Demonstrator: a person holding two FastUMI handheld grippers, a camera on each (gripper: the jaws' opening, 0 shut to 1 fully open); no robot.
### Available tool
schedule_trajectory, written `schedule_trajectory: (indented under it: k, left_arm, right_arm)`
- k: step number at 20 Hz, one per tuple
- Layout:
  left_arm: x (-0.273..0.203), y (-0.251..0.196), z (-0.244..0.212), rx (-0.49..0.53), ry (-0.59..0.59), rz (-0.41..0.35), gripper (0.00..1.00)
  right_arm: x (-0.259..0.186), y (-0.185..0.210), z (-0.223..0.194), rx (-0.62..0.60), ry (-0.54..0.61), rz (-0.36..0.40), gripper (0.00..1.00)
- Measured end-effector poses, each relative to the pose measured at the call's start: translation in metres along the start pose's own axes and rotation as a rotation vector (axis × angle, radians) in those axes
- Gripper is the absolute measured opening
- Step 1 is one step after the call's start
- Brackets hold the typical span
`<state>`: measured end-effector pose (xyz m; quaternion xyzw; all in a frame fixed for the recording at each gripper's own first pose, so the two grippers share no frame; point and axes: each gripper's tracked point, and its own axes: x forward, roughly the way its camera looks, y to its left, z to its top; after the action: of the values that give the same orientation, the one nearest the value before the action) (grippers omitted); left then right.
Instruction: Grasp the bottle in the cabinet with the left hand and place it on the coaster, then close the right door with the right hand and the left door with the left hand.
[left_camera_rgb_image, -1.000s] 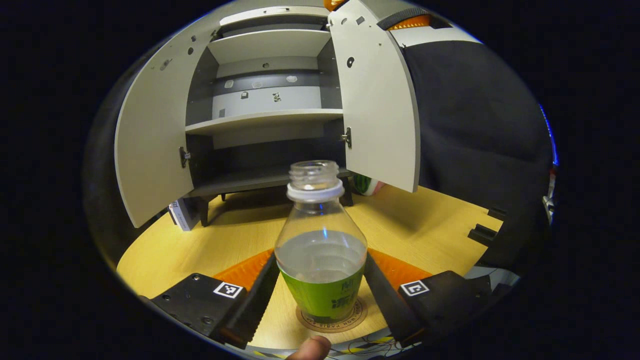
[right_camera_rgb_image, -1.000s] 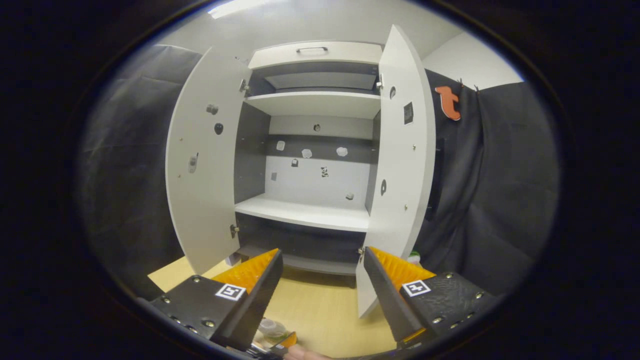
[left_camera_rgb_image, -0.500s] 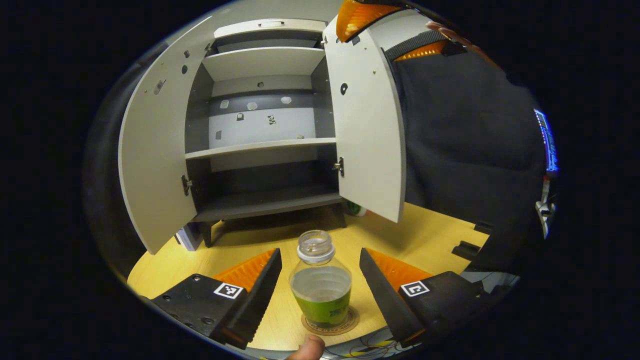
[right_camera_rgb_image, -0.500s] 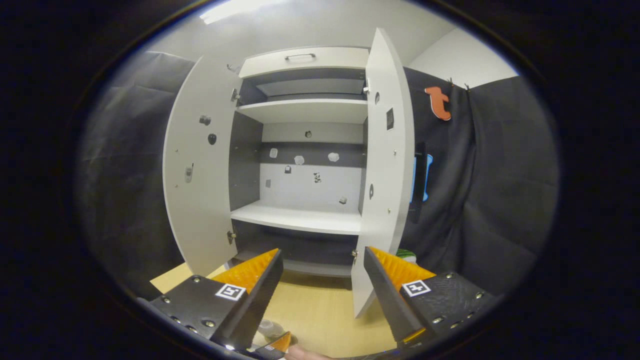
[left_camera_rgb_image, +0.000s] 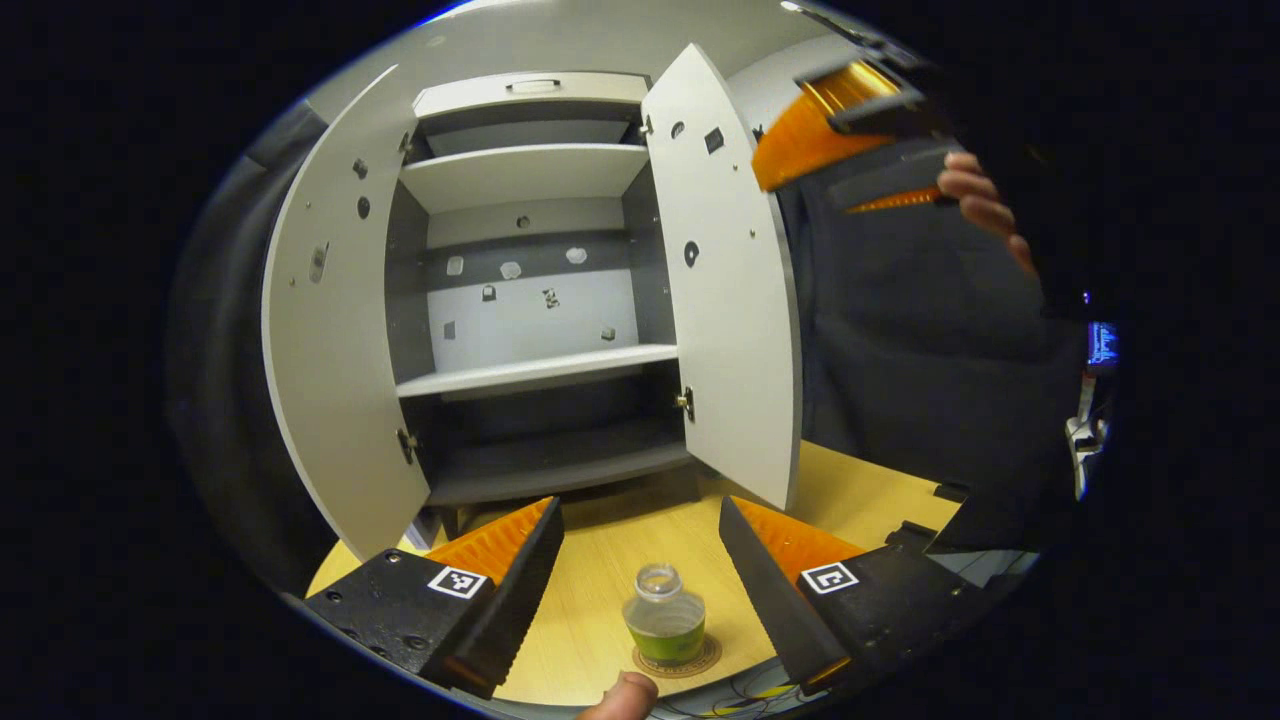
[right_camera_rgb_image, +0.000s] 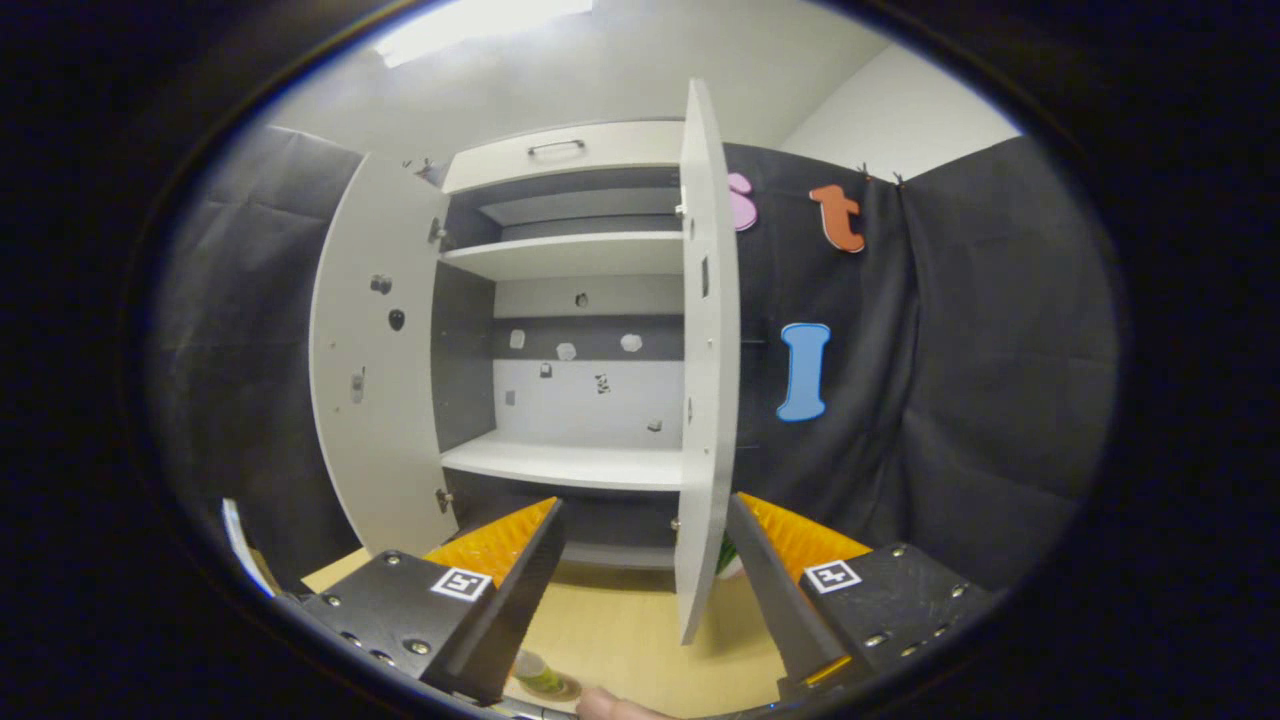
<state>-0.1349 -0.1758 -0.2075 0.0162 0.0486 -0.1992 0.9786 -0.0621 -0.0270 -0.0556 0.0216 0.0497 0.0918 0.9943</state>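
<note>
Well below the spread left tongs (left_camera_rgb_image: 640, 590) stands the bottle (left_camera_rgb_image: 664, 628) (on its coaster (left_camera_rgb_image: 708, 660)).

A light wooden bench (left_camera_rgb_image: 610, 545) fills the lower middle of the left gripper view and shows as a strip at the bottom centre of the right gripper view. On it, at the bottom centre of the left gripper view, lies a round coaster (left_camera_rgb_image: 690, 664), and a capless bottle (left_camera_rgb_image: 664, 628) with a green label stands upright on that coaster. Farther back, in the middle of the frame, the cabinet (left_camera_rgb_image: 540, 300) stands on the bench on short dark legs. Its shelves (left_camera_rgb_image: 535, 372) carry nothing large; whether small bits lie on them cannot be told.
</note>
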Motion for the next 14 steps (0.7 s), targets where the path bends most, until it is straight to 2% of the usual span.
schedule_trajectory:
  k: [3, 4, 5, 7, 11, 12, 13, 14]
  left_arm:
    - [-0.009, 0.018, 0.031, 0.006, 0.003, 0.002, 0.98]
    - [-0.01, 0.027, 0.04, 0.004, -0.005, 0.014, 0.98]
    - [-0.011, 0.038, 0.049, -0.001, -0.01, 0.031, 0.98]
    - [-0.014, 0.059, 0.061, -0.013, -0.018, 0.065, 0.98]
    - [-0.02, 0.097, 0.057, -0.014, 0.01, 0.126, 1.0]
    - [-0.022, 0.107, 0.055, -0.014, 0.02, 0.142, 1.0]
    - [-0.025, 0.118, 0.054, -0.013, 0.025, 0.161, 0.98]
    - [-0.028, 0.129, 0.054, -0.015, 0.027, 0.178, 0.99]
  right_arm:
    - [0.008, -0.038, 0.009, 0.022, -0.018, -0.048, 0.98]
    - [0.012, -0.055, 0.013, 0.033, -0.027, -0.078, 0.93]
    - [0.015, -0.071, 0.015, 0.045, -0.033, -0.108, 0.93]
    - [0.024, -0.099, 0.017, 0.068, -0.035, -0.159, 1.0]
    - [0.057, -0.137, 0.014, 0.067, -0.018, -0.222, 0.98]
    - [0.067, -0.141, 0.013, 0.079, -0.008, -0.225, 0.93]
    - [0.075, -0.147, 0.011, 0.087, 0.0, -0.228, 0.93]
    - [0.082, -0.153, 0.01, 0.091, 0.003, -0.236, 0.98]
